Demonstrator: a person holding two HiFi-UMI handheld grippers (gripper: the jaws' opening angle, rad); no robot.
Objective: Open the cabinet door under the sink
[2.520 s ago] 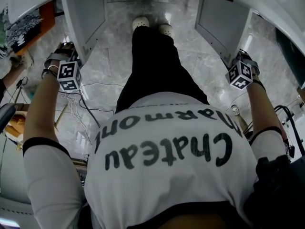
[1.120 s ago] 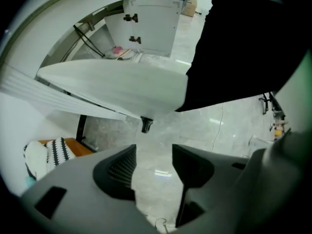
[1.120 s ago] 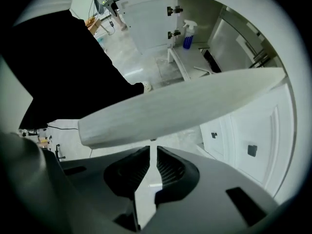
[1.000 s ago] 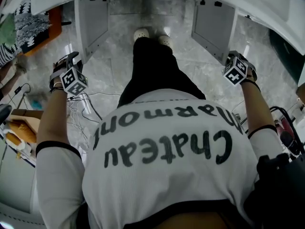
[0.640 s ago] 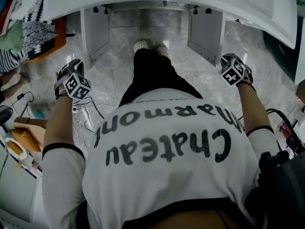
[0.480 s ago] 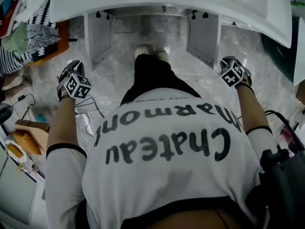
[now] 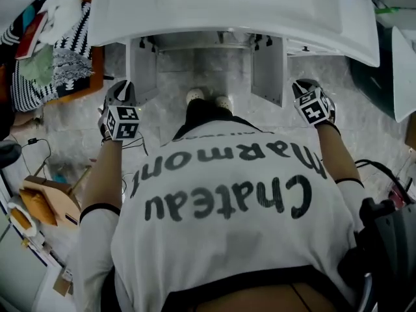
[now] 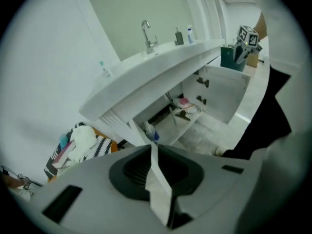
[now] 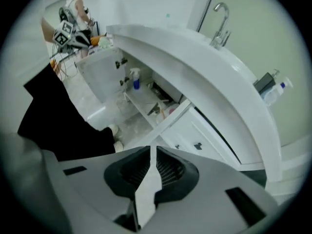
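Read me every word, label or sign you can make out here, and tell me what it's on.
"Chateau Marmont": large dark letters on the person's white T-shirt, upside down in the head view.
Black-and-white marker cube: square patterns only, no letters.
Dark bottle and blue-capped pale bottle on the white sink counter: labels too small to read.
Blue-and-white spray bottle inside the cabinet: too small to read.

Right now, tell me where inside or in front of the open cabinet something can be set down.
Bare: the shelf between the spray bottle and the clutter; the marble floor between the open doors. Crowded: boxes and clothes at the left.
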